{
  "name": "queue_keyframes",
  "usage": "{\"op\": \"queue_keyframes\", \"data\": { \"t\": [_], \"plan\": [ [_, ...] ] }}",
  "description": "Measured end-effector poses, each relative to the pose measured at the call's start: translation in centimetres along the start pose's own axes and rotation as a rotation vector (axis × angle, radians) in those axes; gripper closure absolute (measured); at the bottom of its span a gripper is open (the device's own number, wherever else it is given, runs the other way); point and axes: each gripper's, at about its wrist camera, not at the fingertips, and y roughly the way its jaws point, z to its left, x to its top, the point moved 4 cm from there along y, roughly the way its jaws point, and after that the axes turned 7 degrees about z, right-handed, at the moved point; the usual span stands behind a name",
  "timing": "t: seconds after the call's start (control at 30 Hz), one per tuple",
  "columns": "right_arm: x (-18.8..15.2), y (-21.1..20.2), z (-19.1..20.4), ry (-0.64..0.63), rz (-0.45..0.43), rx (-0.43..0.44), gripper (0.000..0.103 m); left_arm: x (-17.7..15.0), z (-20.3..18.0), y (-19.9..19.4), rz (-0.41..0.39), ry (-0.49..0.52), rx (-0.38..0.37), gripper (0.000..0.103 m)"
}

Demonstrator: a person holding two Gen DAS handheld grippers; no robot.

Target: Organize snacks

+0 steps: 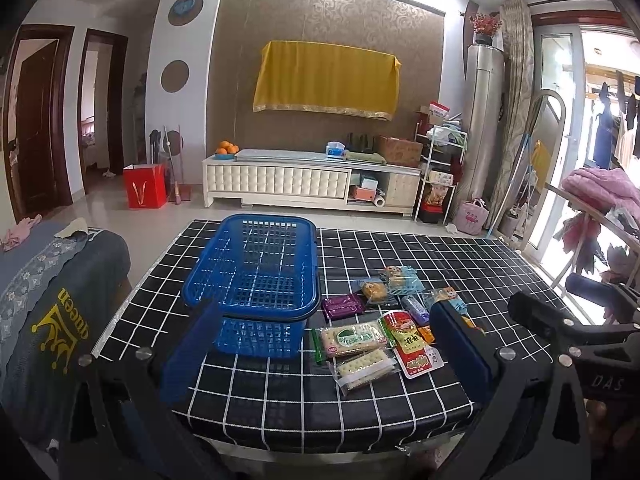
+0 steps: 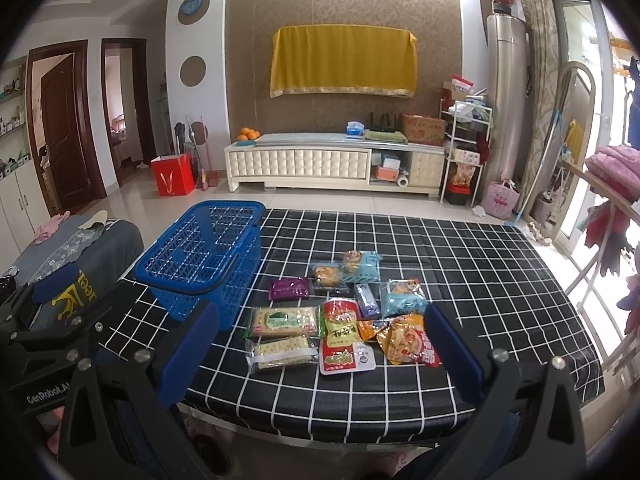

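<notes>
Basket (image 2: 208, 256) open-topped; table (image 2: 460, 256) bare right of snacks (image 2: 340, 308)

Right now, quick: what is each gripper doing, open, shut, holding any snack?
Left gripper: open, holding nothing, above the near table edge.
Right gripper: open, holding nothing, facing the snack packets.

Both grippers share one build: the left gripper (image 1: 326, 350) and right gripper (image 2: 320, 348) have blue padded fingers (image 2: 188, 348) on black frames with silver screws. White "GenRobot.AI" and "DAS" lettering marks the bodies.
</notes>
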Motion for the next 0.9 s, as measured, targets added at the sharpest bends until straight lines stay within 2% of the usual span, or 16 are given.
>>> {"op": "queue_keyframes", "data": {
  "t": [0.67, 0.9],
  "plan": [
    [0.2, 0.2, -0.1, 0.006, 0.004, 0.009, 0.0, -0.1, 0.0, 0.1, 0.007, 0.004, 0.008, 0.0],
    [1.6, -0.1, -1.4, -0.005, -0.016, 0.022, 0.0, 1.5, -1.3, 0.7, 0.011, 0.021, 0.01, 0.0]
  ]
}}
